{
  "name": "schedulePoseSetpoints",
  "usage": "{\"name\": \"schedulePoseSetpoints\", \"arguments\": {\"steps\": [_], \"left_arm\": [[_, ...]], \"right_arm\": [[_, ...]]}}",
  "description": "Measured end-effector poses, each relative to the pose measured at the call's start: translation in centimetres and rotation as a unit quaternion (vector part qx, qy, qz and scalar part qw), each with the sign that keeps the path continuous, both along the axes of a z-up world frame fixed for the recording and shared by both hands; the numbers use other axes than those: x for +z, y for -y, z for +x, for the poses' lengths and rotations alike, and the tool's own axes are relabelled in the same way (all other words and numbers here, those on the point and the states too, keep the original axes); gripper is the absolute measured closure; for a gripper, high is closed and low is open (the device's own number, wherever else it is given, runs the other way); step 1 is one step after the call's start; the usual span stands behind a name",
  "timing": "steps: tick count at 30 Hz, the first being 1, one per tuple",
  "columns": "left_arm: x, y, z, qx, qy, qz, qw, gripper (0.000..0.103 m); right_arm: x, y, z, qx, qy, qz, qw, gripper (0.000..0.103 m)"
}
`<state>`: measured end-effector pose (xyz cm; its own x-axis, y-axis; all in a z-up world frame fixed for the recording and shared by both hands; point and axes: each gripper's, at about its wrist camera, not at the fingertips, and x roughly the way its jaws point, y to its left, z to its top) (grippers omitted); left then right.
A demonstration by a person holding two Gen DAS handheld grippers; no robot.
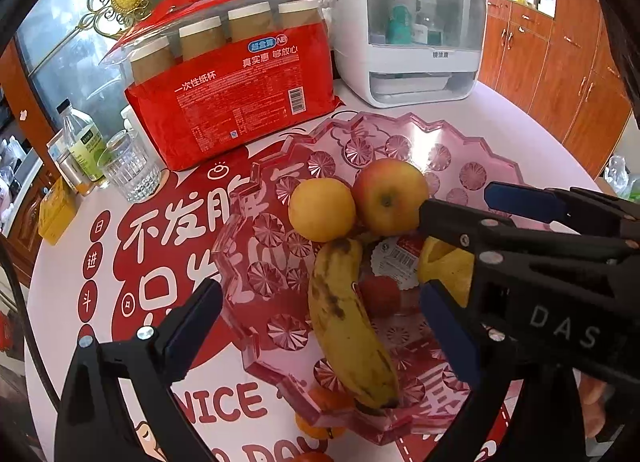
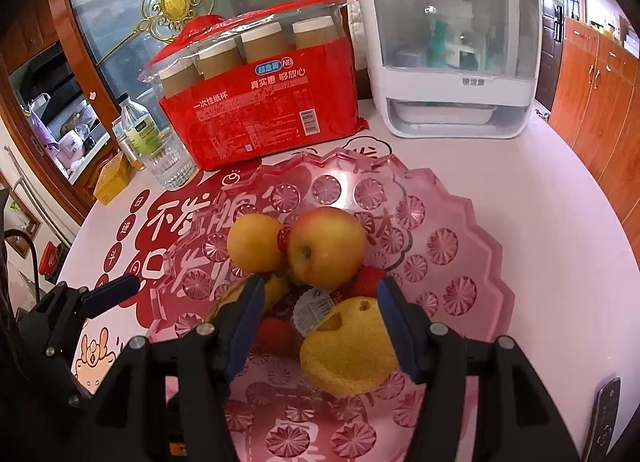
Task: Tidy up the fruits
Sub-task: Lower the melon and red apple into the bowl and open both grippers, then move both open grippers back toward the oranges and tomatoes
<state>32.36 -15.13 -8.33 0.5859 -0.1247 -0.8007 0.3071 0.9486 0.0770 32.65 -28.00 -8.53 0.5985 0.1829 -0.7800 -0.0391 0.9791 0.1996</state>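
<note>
At the left edge of the round table (image 2: 520,190) stand a yellow box (image 2: 113,178), a clear bottle (image 2: 138,130) with a green label too small to read, and a ribbed glass (image 2: 170,164). Next to them, toward the back edge, stands a red pack of paper cups (image 2: 260,114) printed "一次性纸杯" and "真实惠 够放心", and to its right a white cabinet (image 2: 452,74) with a small grey brand mark that I cannot read. The table cover carries large white characters, and "NICE" shows at the near edge. In the middle sits the pink glass fruit plate (image 2: 460,246). In it lie an orange (image 1: 322,209), an apple (image 1: 390,195), a spotted banana (image 1: 348,322), a red fruit (image 2: 276,336), a yellow pear (image 2: 348,354) and a barcode sticker (image 2: 314,306). The left gripper (image 1: 320,322) hovers wide open around the banana, its pads not touching. The right gripper (image 2: 322,326), marked "DAS", is partly open over the pear and holds nothing.
</note>
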Motion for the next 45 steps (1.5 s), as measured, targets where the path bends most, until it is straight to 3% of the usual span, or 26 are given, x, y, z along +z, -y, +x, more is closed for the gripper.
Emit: {"name": "schedulePoseSetpoints", "arguments": {"steps": [20, 27, 36, 45], "left_arm": [[2.8, -4.2, -3.7, 0.031, 0.010, -0.019, 0.9993, 0.004], [4.4, -6.0, -4.9, 0.038, 0.001, -0.043, 0.9984, 0.004], [7.3, -8.8, -7.9, 0.054, 0.030, -0.066, 0.9959, 0.003], [7.8, -11.1, -11.5, 0.072, 0.050, -0.075, 0.9933, 0.003]], "right_arm": [[2.5, 0.1, -4.1, -0.007, 0.018, -0.010, 1.000, 0.044], [4.5, -0.2, -6.1, -0.011, 0.039, -0.020, 0.999, 0.044], [8.0, -1.0, -10.5, -0.002, 0.089, -0.020, 0.996, 0.044], [8.9, -2.6, -14.8, 0.016, 0.116, -0.013, 0.993, 0.044]]}}
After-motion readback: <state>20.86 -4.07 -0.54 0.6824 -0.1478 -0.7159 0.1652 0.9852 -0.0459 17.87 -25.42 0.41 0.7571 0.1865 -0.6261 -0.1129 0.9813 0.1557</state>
